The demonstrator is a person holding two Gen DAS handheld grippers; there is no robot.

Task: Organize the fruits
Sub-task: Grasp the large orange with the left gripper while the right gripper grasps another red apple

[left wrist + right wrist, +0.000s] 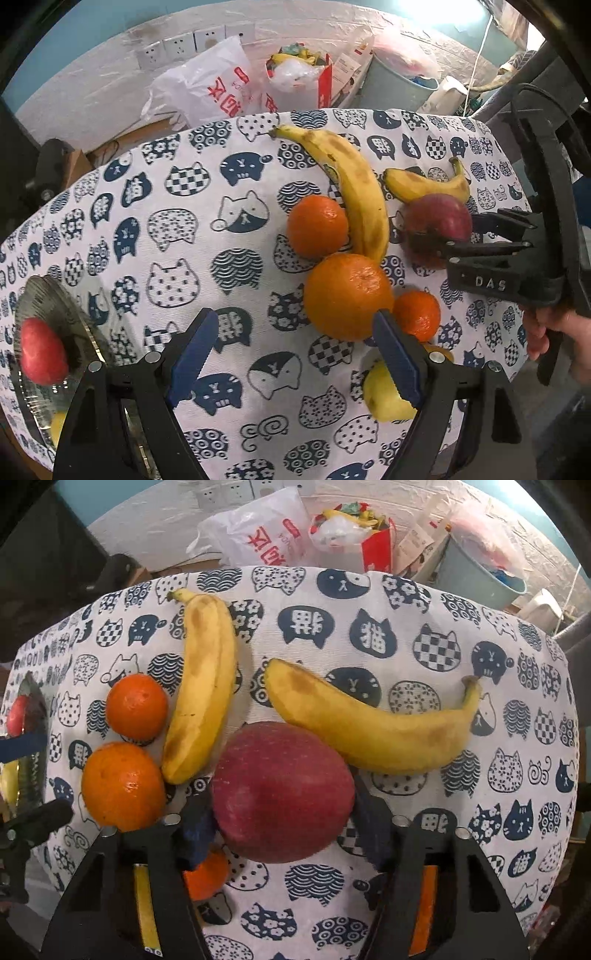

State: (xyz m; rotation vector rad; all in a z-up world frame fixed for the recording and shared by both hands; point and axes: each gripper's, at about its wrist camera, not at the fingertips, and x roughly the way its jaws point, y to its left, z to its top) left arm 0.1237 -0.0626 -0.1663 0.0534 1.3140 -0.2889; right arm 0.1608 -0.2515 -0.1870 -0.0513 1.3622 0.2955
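Note:
In the right wrist view a dark red apple lies on the cat-print cloth, and my right gripper is shut on it, one blue pad against each side. My left gripper hangs open over bare cloth, its right finger beside a large orange. Two smaller oranges, a long banana and a shorter banana lie around it. A yellow fruit sits partly behind the left gripper's right finger. The other gripper shows on the apple.
A glass plate at the cloth's left edge holds a red apple and a yellow fruit. Beyond the table's far edge stand plastic bags, a full bag of rubbish and a grey bin. A hand holds the right gripper.

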